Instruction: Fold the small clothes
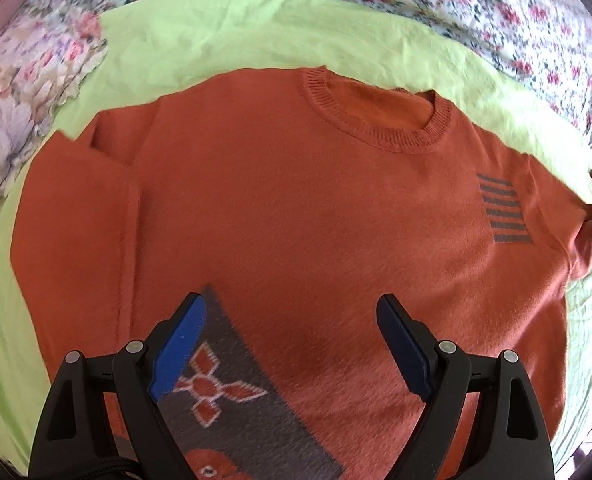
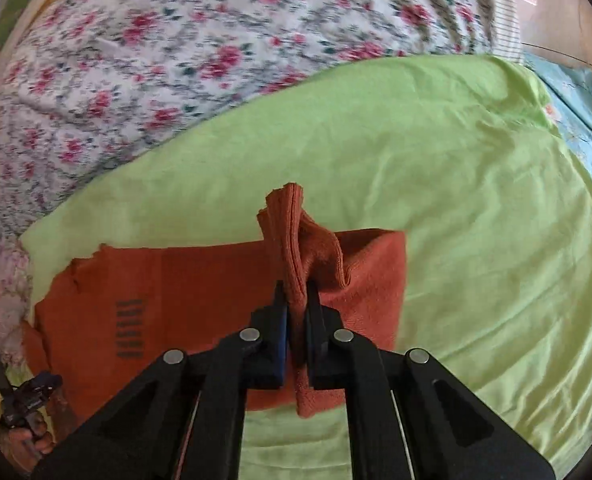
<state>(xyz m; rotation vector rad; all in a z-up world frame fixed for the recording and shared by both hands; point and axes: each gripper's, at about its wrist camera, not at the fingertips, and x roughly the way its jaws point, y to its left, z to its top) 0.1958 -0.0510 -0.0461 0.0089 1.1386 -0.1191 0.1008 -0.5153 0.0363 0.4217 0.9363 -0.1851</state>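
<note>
Pinching sweater sleeve, right tool down-tilted

sweater hem cut off; floral bedding blurred, perhaps quilt.

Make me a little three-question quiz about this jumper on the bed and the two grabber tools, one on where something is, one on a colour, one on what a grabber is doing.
1. Where does the striped patch sit on the jumper?
A. on the chest, below the collar and off to one side
B. on the bottom hem
C. inside the collar

2. What colour is the sheet right under the jumper?
A. white
B. light green
C. dark blue

3. What is the right gripper doing?
A. hanging open over bare sheet
B. resting shut on a pillow
C. clamped shut on a sleeve

Answers:
1 A, the striped patch lies on the chest of the jumper, below the collar.
2 B, the sheet around it is light green.
3 C, the right gripper pinches the sleeve, unlike the open left gripper.
</note>
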